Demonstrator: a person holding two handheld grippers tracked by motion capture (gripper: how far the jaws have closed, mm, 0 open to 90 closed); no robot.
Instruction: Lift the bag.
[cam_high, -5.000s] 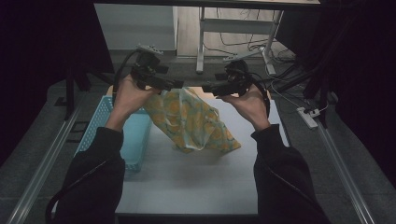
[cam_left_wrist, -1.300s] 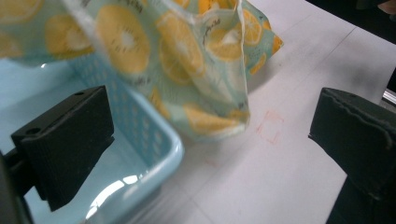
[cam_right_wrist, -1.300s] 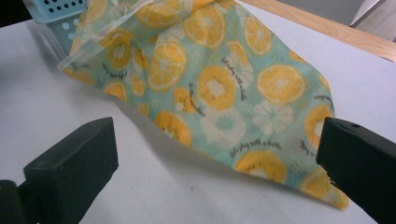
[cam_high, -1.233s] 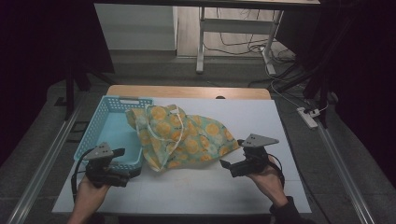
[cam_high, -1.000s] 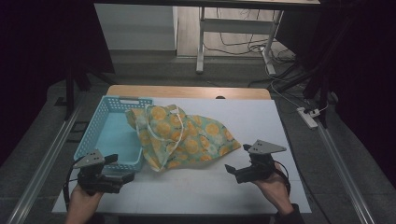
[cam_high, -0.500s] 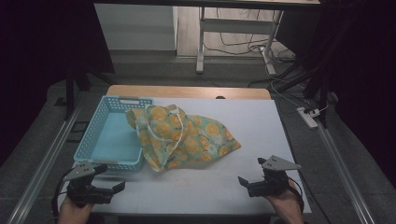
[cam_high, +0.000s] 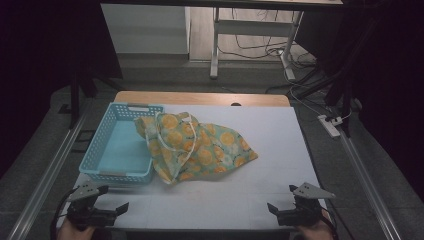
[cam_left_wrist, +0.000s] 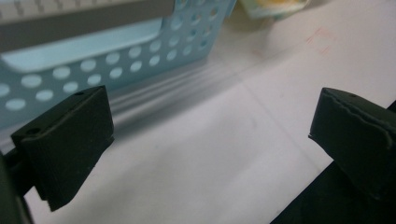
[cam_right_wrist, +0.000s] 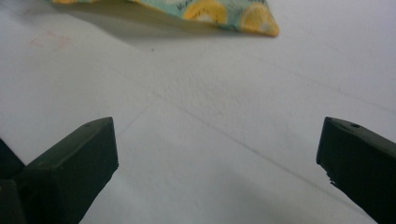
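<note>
A teal cloth bag printed with orange slices (cam_high: 197, 145) lies on the white table top (cam_high: 240, 192), one end draped over the right rim of a light blue perforated basket (cam_high: 120, 147). A white drawstring loops across it. My left gripper (cam_high: 117, 209) rests at the table's front left corner, open, with nothing between its jaws. Through the left gripper view, the basket wall (cam_left_wrist: 116, 60) stands just beyond the jaws. My right gripper (cam_high: 274, 210) sits at the front right edge, open and empty. A corner of the bag (cam_right_wrist: 224, 13) lies far ahead in the right gripper view.
A wooden strip (cam_high: 200, 97) borders the table's far edge. Metal rails (cam_high: 45, 175) run along both sides. A power strip (cam_high: 330, 125) and cables lie on the floor to the right. Bare white table lies between the bag and the grippers.
Both grippers have let go of the bag and drawn back from the table's far side to its front edge. The bag now lies spread, partly over the basket.
</note>
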